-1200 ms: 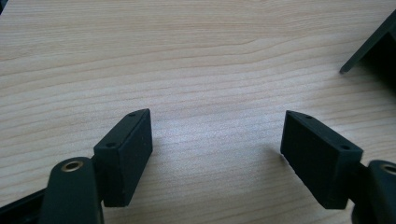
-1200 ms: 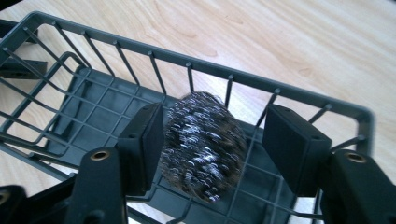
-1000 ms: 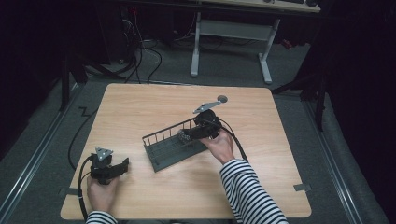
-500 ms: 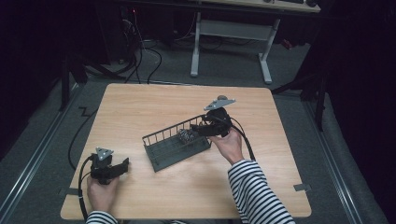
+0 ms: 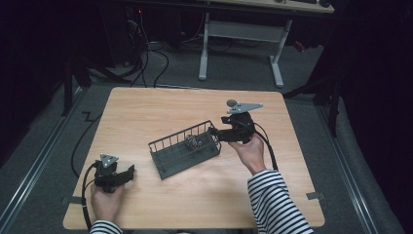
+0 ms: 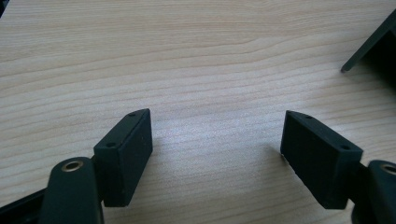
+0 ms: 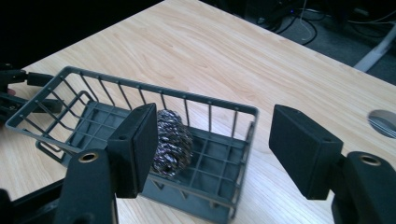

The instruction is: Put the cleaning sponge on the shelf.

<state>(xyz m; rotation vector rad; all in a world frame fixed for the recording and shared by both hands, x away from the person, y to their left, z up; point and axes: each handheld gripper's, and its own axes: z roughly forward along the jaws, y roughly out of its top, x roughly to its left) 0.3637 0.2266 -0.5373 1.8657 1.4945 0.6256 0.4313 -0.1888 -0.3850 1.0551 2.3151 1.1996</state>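
Observation:
A dark wire basket [image 5: 170,161] lies slantwise at the middle of the wooden table [image 5: 160,112]. A steel wool scourer [image 5: 195,142] rests inside it near its right end, and in the right gripper view the scourer [image 7: 172,142] lies against the basket's [image 7: 74,88] far bars. My right gripper [image 5: 215,132] hovers just right of the basket. Its jaws have just been opening, and the right gripper [image 7: 212,116] stands open with nothing between its pads. Down at the front left corner my left gripper [image 5: 129,171] rests in a hand. The left gripper [image 6: 217,116] is open over bare wood.
A round grey grommet [image 5: 232,103] sits in the tabletop behind the right gripper. One corner of the basket [image 6: 369,44] shows at the top right of the left gripper view. Cables and a white desk frame [image 5: 243,34] lie on the floor beyond the table.
My right gripper has drawn back to the right and risen from over the basket, and its jaws stand wider. The left gripper has kept still.

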